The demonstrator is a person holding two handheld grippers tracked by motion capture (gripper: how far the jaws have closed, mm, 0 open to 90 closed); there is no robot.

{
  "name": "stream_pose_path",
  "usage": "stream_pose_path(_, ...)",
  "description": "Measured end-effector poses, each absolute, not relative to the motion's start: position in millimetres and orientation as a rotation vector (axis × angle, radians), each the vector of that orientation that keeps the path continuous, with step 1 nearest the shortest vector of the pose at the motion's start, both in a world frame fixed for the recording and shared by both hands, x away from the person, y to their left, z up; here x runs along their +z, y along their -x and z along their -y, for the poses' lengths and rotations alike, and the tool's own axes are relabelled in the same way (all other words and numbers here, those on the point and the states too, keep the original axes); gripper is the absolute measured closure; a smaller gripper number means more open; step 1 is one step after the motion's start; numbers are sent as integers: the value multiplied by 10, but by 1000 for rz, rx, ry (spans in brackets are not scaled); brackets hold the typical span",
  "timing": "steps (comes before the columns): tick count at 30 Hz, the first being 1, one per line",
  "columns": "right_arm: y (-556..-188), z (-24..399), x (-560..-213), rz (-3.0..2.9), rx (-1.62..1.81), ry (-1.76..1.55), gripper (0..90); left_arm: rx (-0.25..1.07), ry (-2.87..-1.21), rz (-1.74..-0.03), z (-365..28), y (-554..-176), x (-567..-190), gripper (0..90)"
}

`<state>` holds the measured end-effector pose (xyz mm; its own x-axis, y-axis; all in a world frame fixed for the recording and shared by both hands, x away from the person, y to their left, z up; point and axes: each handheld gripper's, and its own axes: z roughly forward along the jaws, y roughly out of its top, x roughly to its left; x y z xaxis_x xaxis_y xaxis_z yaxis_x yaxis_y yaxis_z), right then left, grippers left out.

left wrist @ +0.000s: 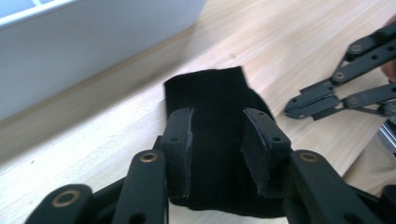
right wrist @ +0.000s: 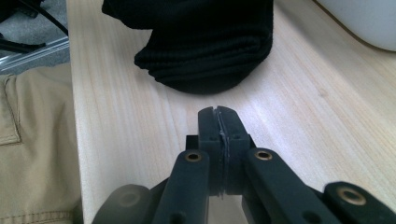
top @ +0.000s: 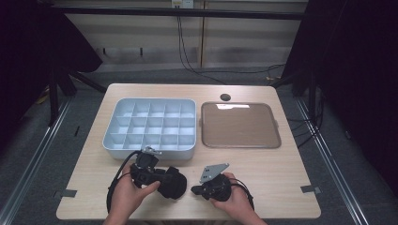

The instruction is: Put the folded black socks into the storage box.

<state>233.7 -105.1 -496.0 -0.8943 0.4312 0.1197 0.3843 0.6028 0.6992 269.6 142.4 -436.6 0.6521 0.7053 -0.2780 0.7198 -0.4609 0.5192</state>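
A black folded cloth (top: 172, 183) lies on the wooden table (top: 281, 168) near its front edge, just in front of the white compartment organizer (top: 150, 124). The left gripper (left wrist: 217, 149) sits over the cloth with its jaws parted on either side of the fabric, which lies between them; whether the pads touch it cannot be told. The right gripper (right wrist: 219, 133) rests just beside the cloth, apart from it, jaws pressed together on nothing. A brown tray (top: 240, 125) lies beside the organizer.

Curtained lab bench (top: 281, 173), cabled floor (top: 197, 70)
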Motion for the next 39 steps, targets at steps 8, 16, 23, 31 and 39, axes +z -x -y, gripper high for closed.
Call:
stream_pose_path(8,-2333,1041,-4959,-2757,1183,-694,898,-39,-2235,-1165,-1549,-2755,-4410,550)
stream_pose_path(16,-2332,1013,-4969,-2768,1175,-681,900,-87,-2216,-1233,-1618,-2820,-4560,469)
stream_pose_path(23,-2346,972,-4989,-2779,1178,-657,900,-127,-2231,-1233,-1580,-2817,-4651,424)
stream_pose_path(31,-2353,953,-4994,-2774,1185,-659,900,-125,-2260,-1214,-1480,-2794,-4704,406)
stream_pose_path(39,-2345,928,-4998,-2762,1175,-645,900,-145,-2289,-1194,-1371,-2771,-4740,388)
